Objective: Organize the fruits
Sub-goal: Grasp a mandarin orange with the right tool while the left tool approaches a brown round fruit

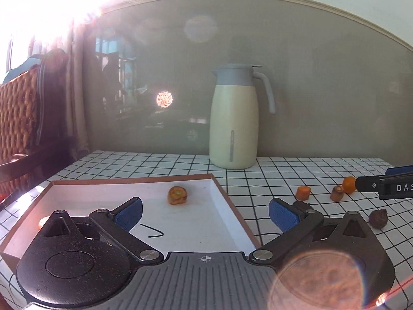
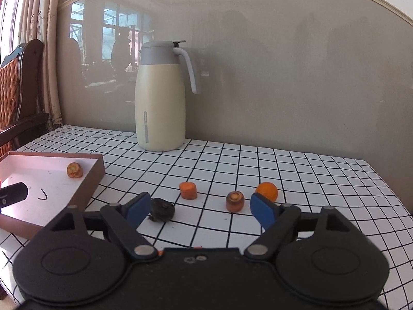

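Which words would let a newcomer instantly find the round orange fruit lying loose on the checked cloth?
Start at the cream thermos jug by the wall, then come forward and right across the checked tablecloth to the row of loose pieces. The small orange is the rightmost, beside a brownish carrot stub. It alone is smooth, round and bright orange.

Matt cardboard tray (image 1: 229, 206), glossy checked tablecloth (image 2: 258, 160)

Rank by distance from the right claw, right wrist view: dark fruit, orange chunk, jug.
From the right claw:
1. Dark fruit, on the tablecloth beside the left finger.
2. Orange chunk, just beyond it, toward the middle.
3. Jug, upright at the back by the wall.
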Tool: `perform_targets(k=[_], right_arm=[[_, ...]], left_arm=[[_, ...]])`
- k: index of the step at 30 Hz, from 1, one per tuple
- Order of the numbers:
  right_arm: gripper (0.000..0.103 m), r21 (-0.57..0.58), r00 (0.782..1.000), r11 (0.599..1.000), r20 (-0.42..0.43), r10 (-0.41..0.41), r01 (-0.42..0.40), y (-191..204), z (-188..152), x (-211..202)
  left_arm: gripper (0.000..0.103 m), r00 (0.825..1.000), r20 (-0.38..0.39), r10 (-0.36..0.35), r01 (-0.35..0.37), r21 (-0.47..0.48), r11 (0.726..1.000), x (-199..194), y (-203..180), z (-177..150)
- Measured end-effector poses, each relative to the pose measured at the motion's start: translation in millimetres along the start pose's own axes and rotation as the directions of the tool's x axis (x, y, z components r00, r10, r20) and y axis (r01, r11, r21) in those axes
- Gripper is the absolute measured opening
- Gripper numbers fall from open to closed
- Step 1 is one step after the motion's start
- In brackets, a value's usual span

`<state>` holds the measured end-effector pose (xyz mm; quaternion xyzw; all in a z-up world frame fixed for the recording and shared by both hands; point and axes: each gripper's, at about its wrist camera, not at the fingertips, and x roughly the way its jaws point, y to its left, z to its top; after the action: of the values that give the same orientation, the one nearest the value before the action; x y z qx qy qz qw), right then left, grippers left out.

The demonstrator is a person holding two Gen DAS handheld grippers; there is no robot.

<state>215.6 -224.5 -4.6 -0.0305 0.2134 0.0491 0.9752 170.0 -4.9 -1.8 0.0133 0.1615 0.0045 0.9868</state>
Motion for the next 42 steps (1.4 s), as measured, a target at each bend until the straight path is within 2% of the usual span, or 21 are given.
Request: perform_targets(k=[6, 8, 11, 13, 16, 21, 25, 29, 34, 42], right_arm=[[0.060, -0.004, 0.999, 1.000, -0.038, 0.006, -0.006, -12.5, -13.5, -1.7], [0.051, -0.007, 0.998, 1.000, -0.056, 0.014, -0.014, -14.2, -17.9, -0.9], [0.042, -0.014, 0.996, 1.000, -0.084, 0.025, -0.026, -15.7, -22.9, 2.0], [0.040, -0.014, 0.994, 0.999, -0.101, 0.038, -0.040, -16.3, -26.3, 3.3], [0.039, -0.020, 0.991, 0.998, -0.120, 0.053, -0.055, -16.9, -29.7, 6.6], [0.037, -0.013, 0.987, 0.997, -0.147, 0.070, -0.073, -20.4, -34.6, 11.0], [0.036, -0.018, 0.984, 0.996, -0.159, 0.083, -0.087, -19.3, -35.6, 14.1], [0.035, -0.012, 0.981, 0.995, -0.169, 0.095, -0.099, -19.3, -35.8, 18.3], [0.032, -0.015, 0.977, 0.994, -0.185, 0.105, -0.110, -17.5, -37.6, 24.3], [0.030, -0.009, 0.976, 0.992, -0.179, 0.123, -0.127, -15.3, -37.1, 28.8]], left_arm=[[0.103, 0.998, -0.015, -0.058, 0.058, 0.046, 0.997, 2.7, -36.2, -2.9], [0.103, 0.997, -0.022, -0.073, 0.074, 0.057, 0.996, 4.0, -45.7, -4.4], [0.103, 0.995, -0.034, -0.099, 0.101, 0.074, 0.992, 7.0, -58.1, -7.3], [0.102, 0.992, -0.047, -0.118, 0.122, 0.081, 0.989, 8.6, -65.3, -8.8], [0.092, 0.988, -0.069, -0.135, 0.141, 0.097, 0.985, 11.4, -75.0, -12.1], [0.091, 0.985, -0.102, -0.142, 0.153, 0.108, 0.982, 20.0, -86.7, -18.1], [0.082, 0.975, -0.152, -0.161, 0.179, 0.111, 0.978, 30.6, -94.3, -23.8], [0.080, 0.971, -0.171, -0.169, 0.190, 0.114, 0.975, 36.2, -99.5, -27.7], [0.063, 0.961, -0.211, -0.180, 0.202, 0.089, 0.975, 46.0, -100.3, -31.9], [0.062, 0.957, -0.229, -0.175, 0.196, 0.069, 0.978, 53.7, -101.3, -35.6]])
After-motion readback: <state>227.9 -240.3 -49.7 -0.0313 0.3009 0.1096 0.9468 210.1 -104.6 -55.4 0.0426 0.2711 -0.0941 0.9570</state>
